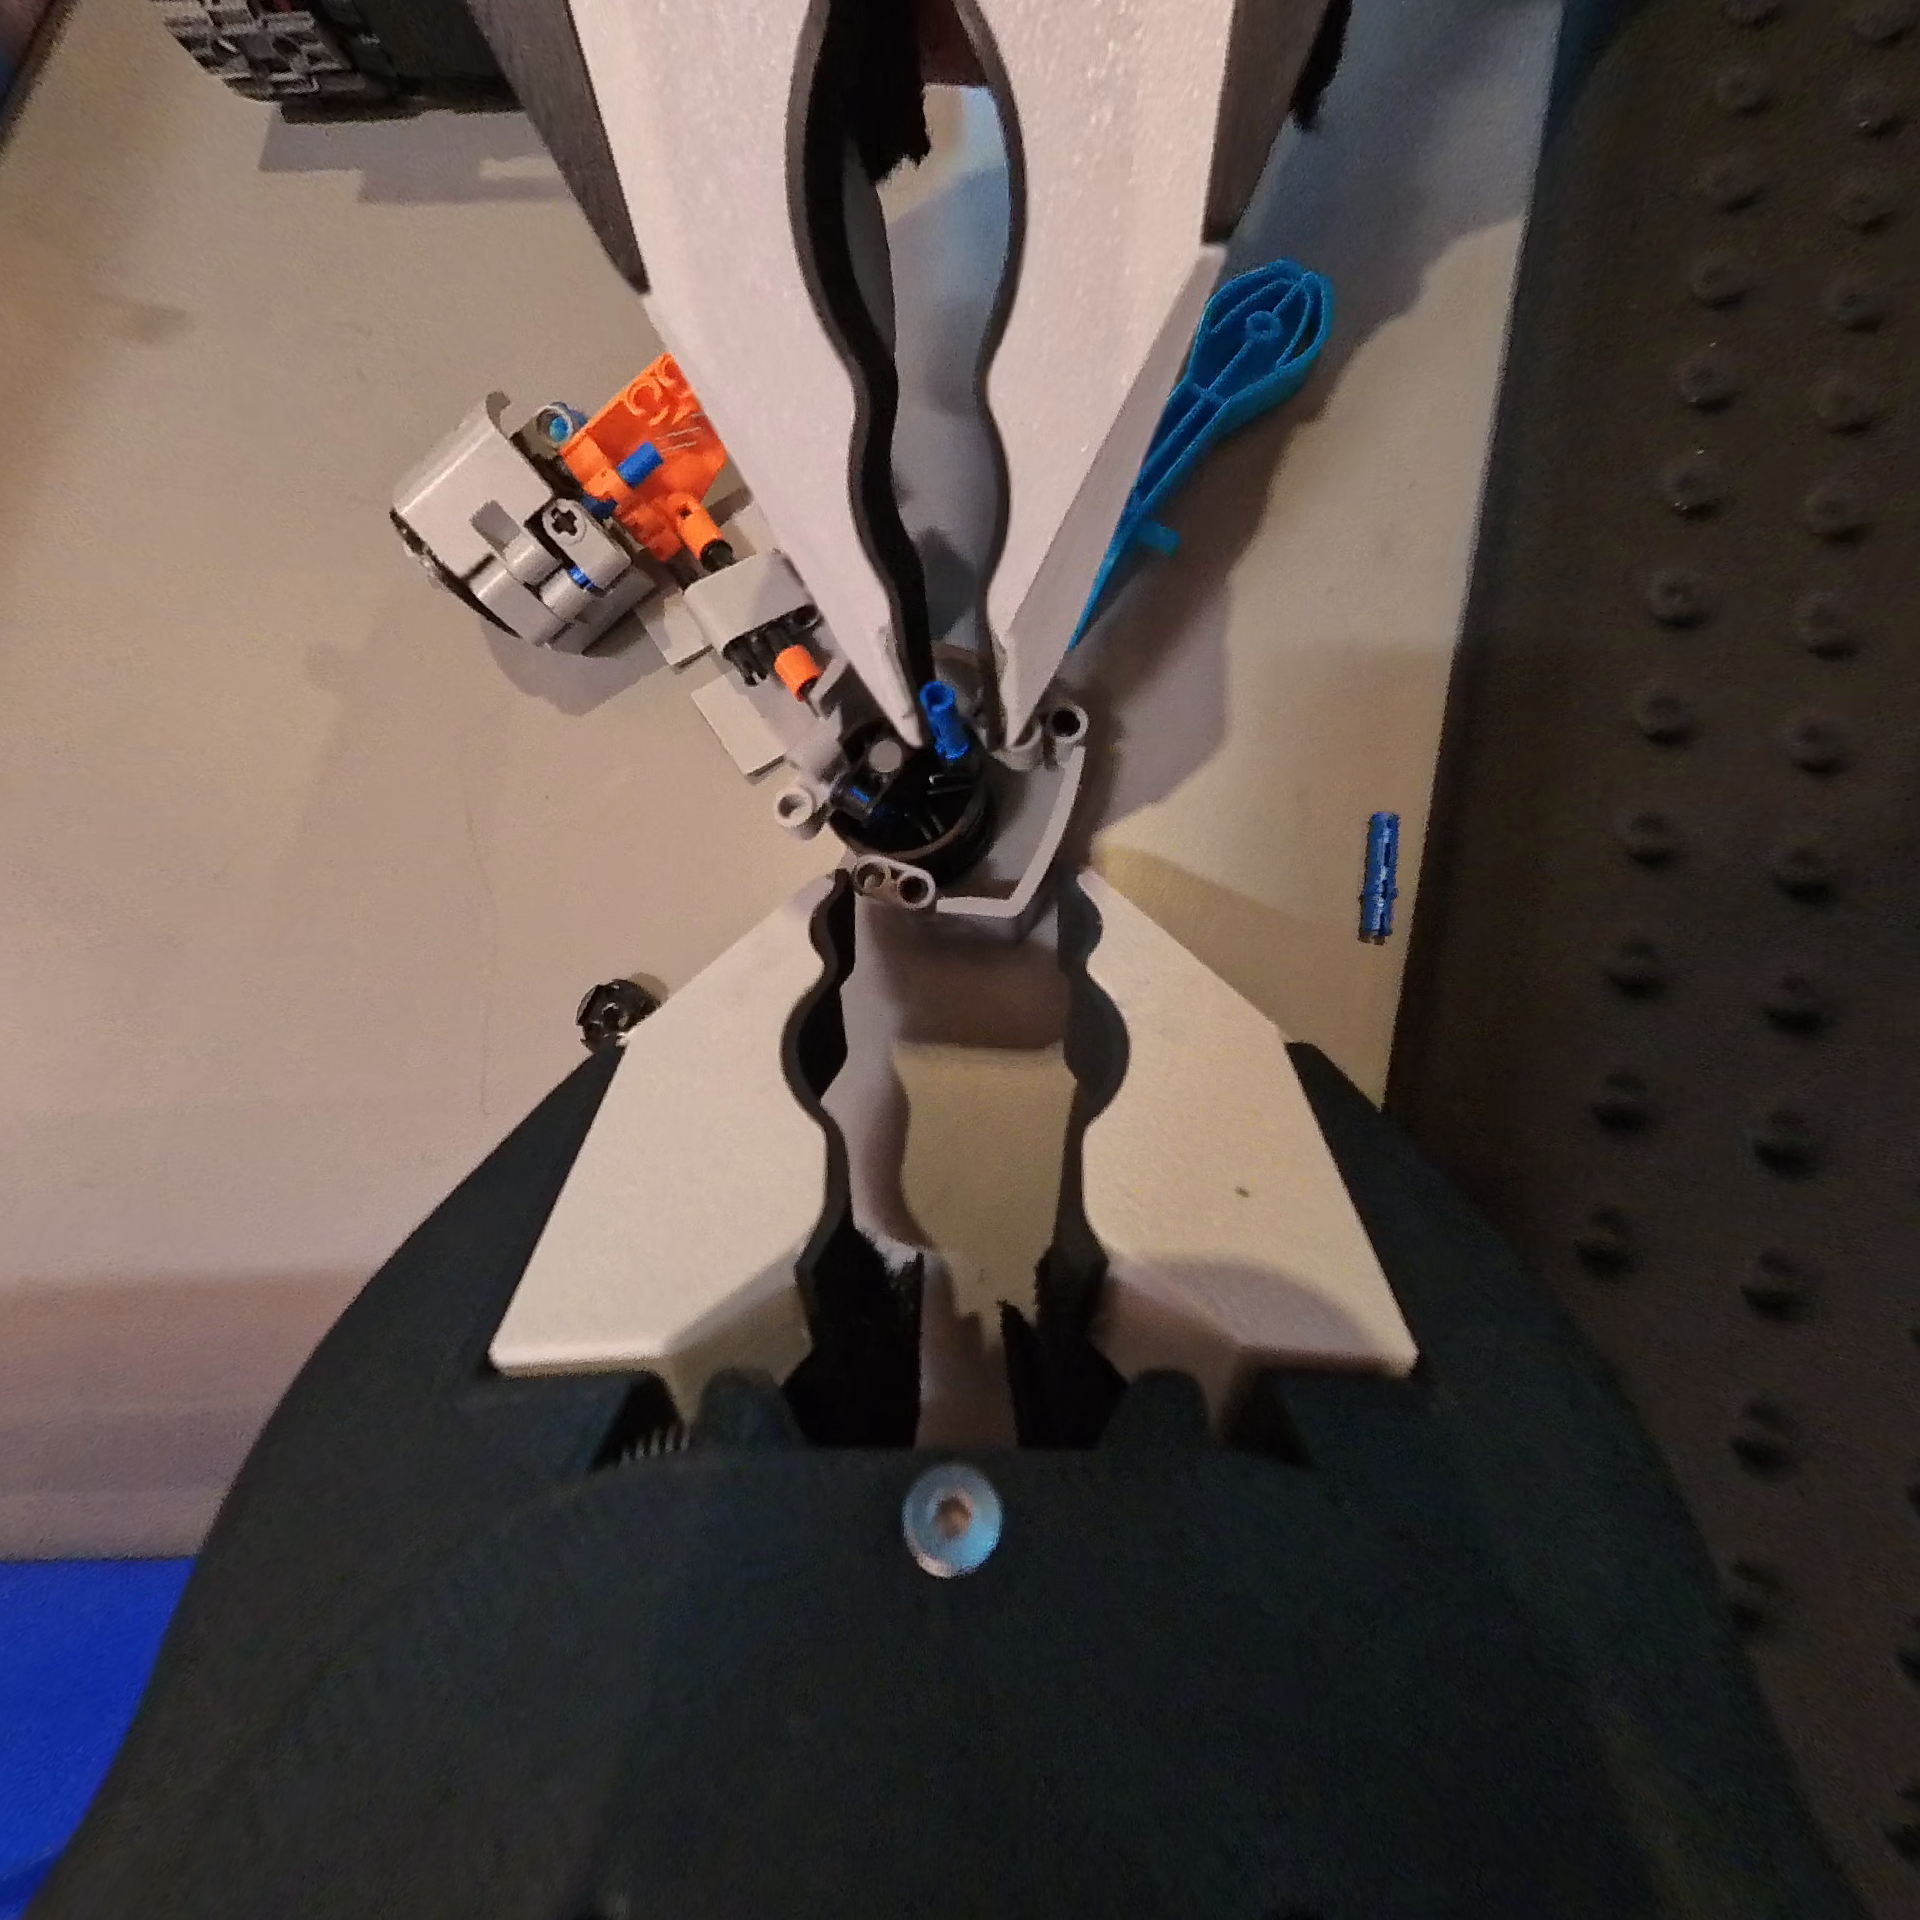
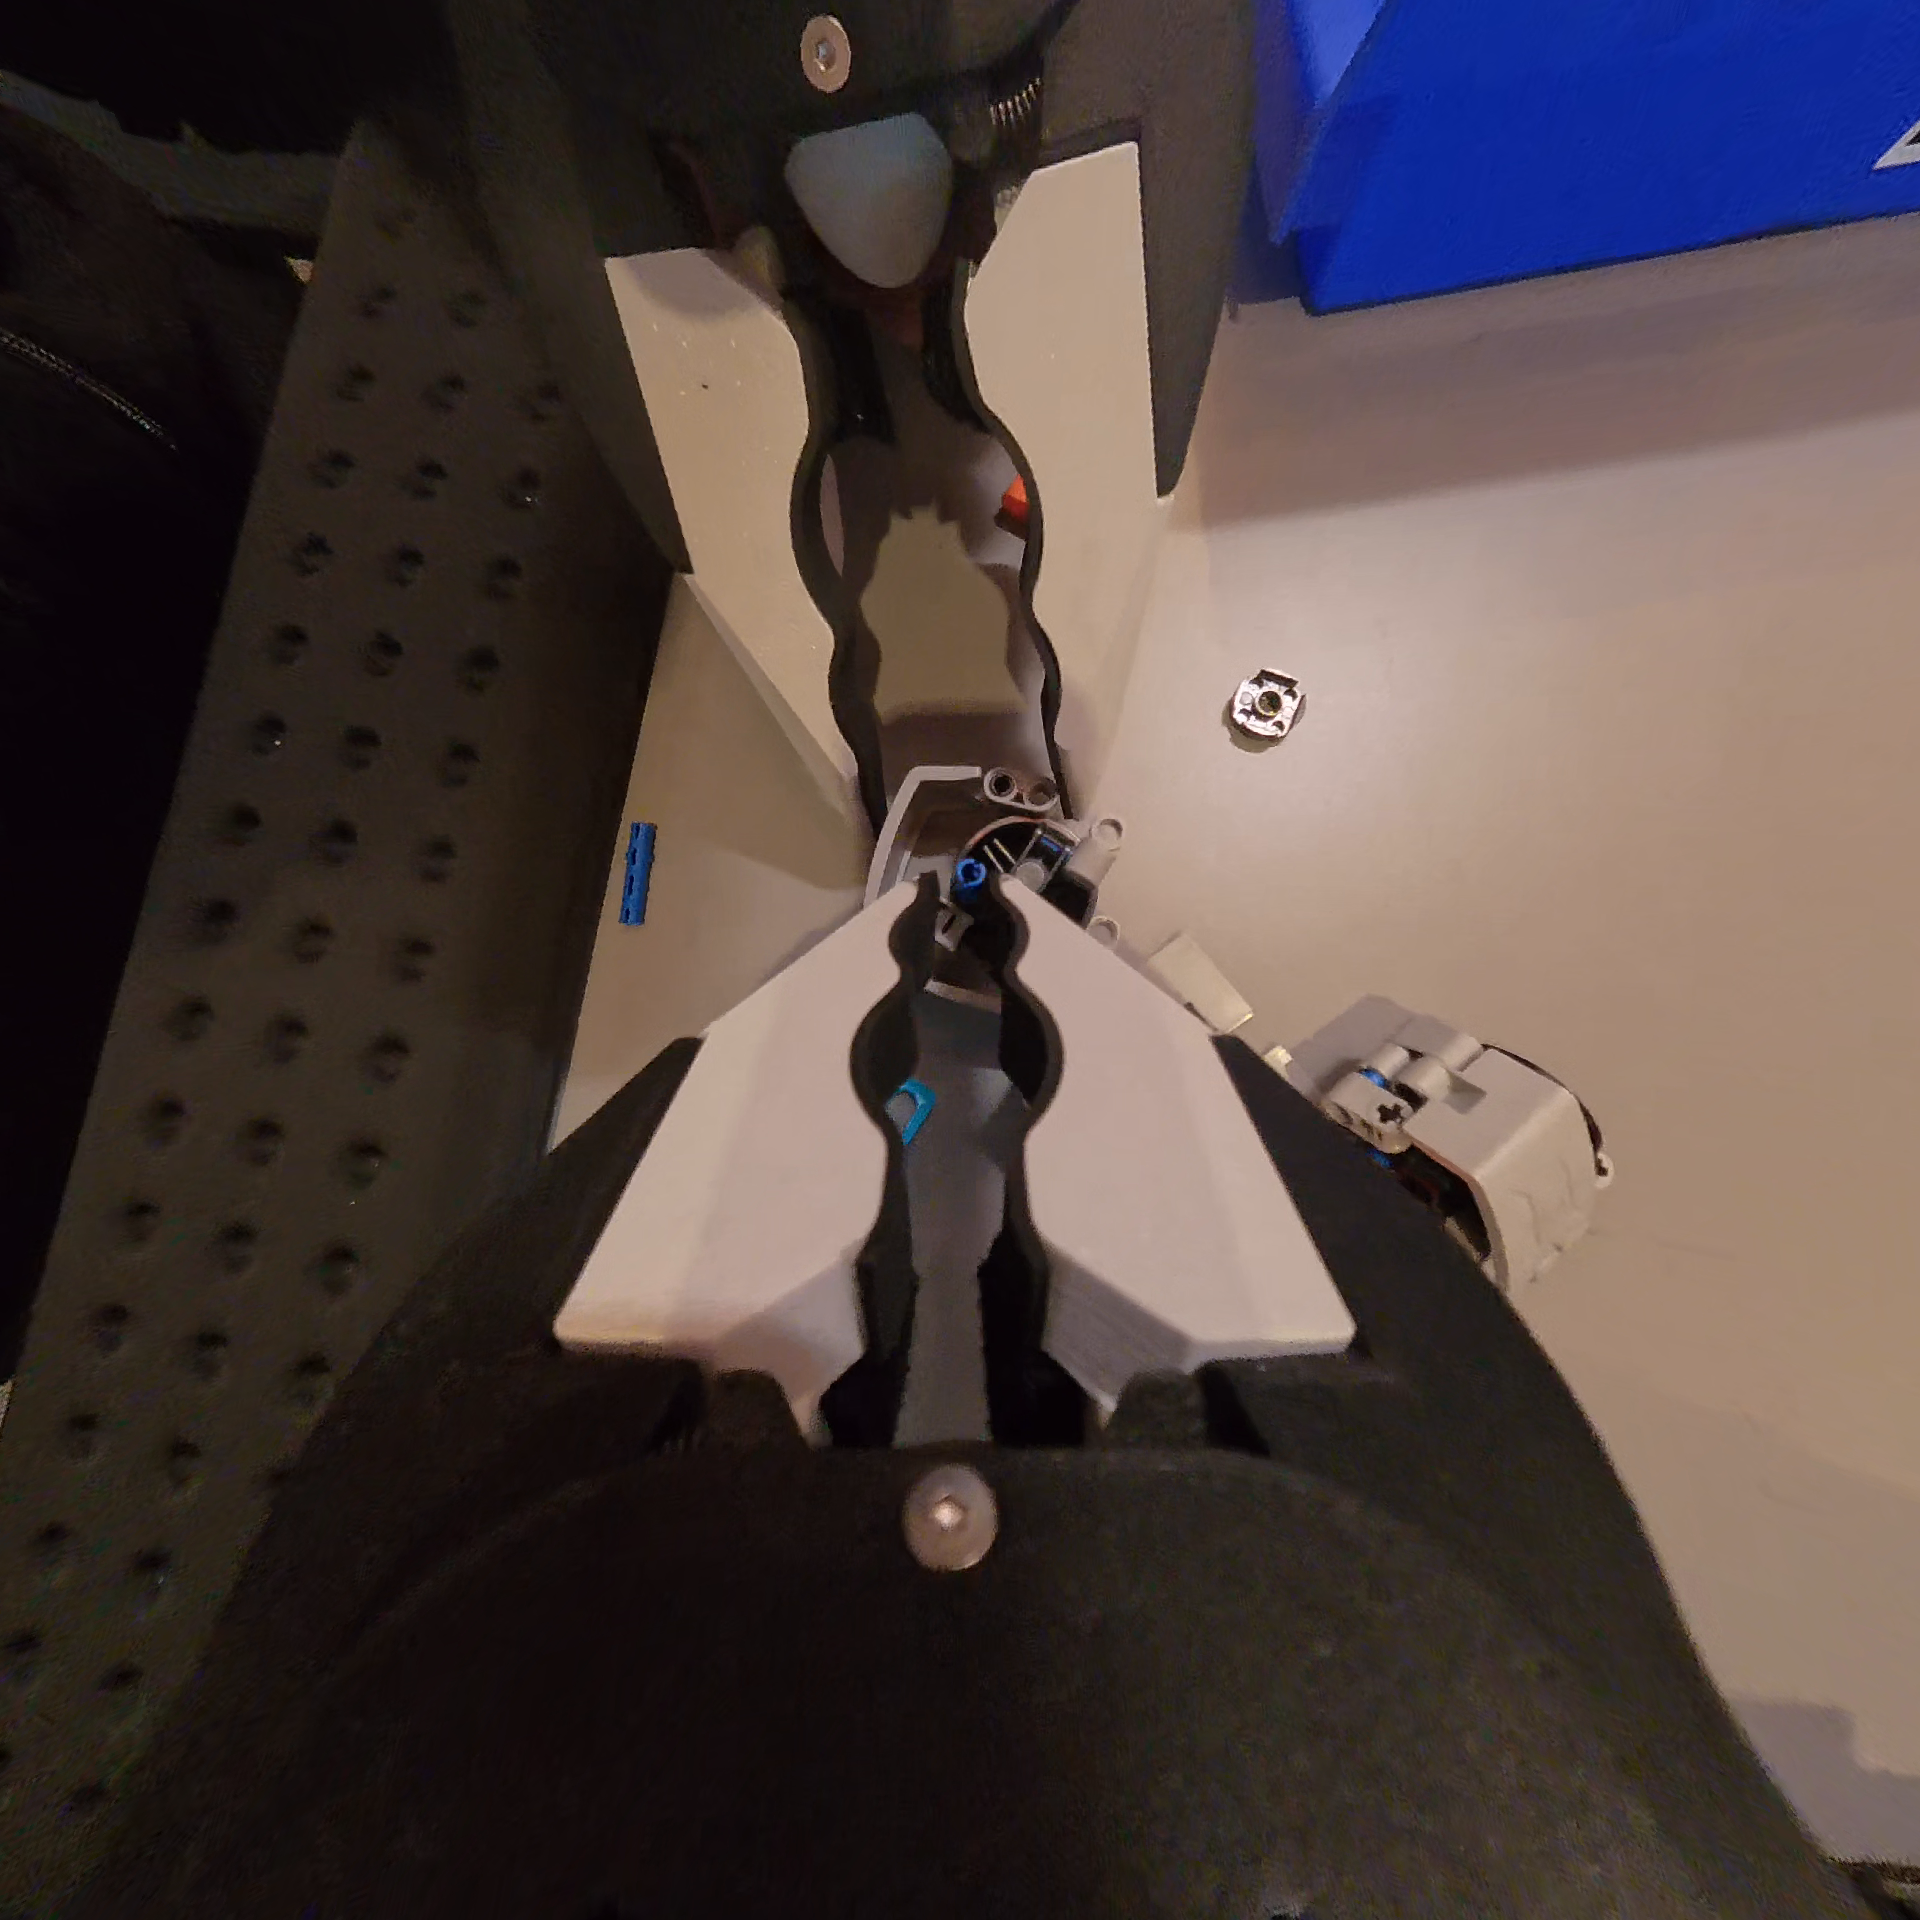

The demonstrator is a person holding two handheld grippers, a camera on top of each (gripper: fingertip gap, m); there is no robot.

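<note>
A: Light level? 
B: Dim and warm in both views. The table [image 1: 208, 727] is evenly lit, with soft shadows spreading beneath the grippers.

A: Sharpness? 
B: Centre sharp. Strong wide-angle bending at all edges. The dark mat [image 1: 1714, 727] at 3 o'clock is soft.

A: Glare? 
B: None. The blue box [image 2: 1610, 125] at 1 o'clock is oversaturated.
</note>
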